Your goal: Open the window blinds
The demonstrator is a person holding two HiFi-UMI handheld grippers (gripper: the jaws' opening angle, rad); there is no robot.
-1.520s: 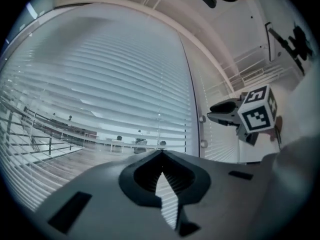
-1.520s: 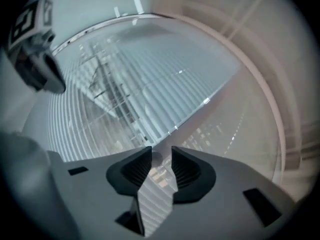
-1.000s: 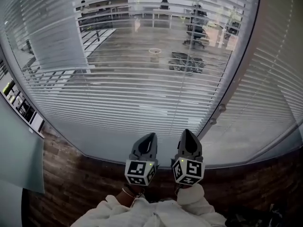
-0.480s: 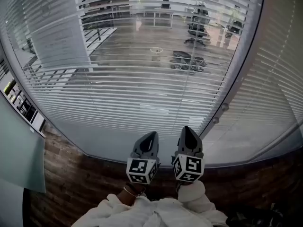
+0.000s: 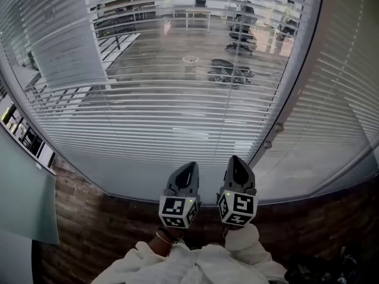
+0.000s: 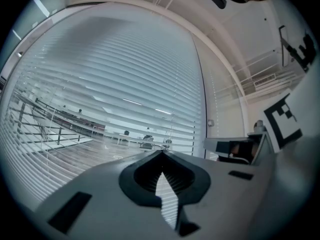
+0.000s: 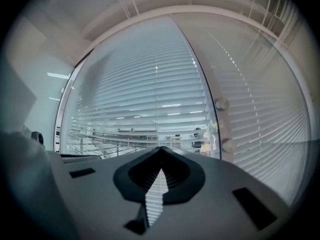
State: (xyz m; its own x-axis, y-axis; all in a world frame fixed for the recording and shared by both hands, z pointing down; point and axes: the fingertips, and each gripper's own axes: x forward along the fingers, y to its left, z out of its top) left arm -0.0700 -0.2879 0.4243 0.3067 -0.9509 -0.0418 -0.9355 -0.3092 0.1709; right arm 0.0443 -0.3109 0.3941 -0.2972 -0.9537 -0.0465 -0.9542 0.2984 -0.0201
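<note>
- Task item: the window blinds (image 5: pixel 177 105) hang fully lowered across the glass directly ahead. A second panel (image 5: pixel 340 99) lies beyond the dark frame post (image 5: pixel 299 87) on the right.
- Slat condition: on the main panel the slats lie flat enough that an office interior shows through them. The right panel reads whiter and more closed.
- Left claw (image 5: pixel 189 170): jaws together at the tips, nothing between them. The blinds are ahead of it and not touched.
- Right claw (image 5: pixel 236 161): jaws likewise fully together and empty. It is held just beside the left claw, low in front of the window's bottom edge.
- Progress, as judged: opening has not started. No cord, wand or slat is in either claw, and no part of the blind is raised.
- Remaining, as judged: locate the control, take hold of it, then raise or tilt the blinds.
- Possible controls: two round knobs (image 7: pixel 221 103) sit on the frame post. Their function cannot be determined.
- A thin vertical cord (image 5: pixel 230 93) runs down the main panel. Whether it is a lift cord or a slat ladder cannot be told.
- Obstructed: a pale sheet (image 5: pixel 71 58) at upper left covers part of the blind.
- Cut off: the head view does not show the top of the blinds, and the gripper views bend it heavily.
</note>
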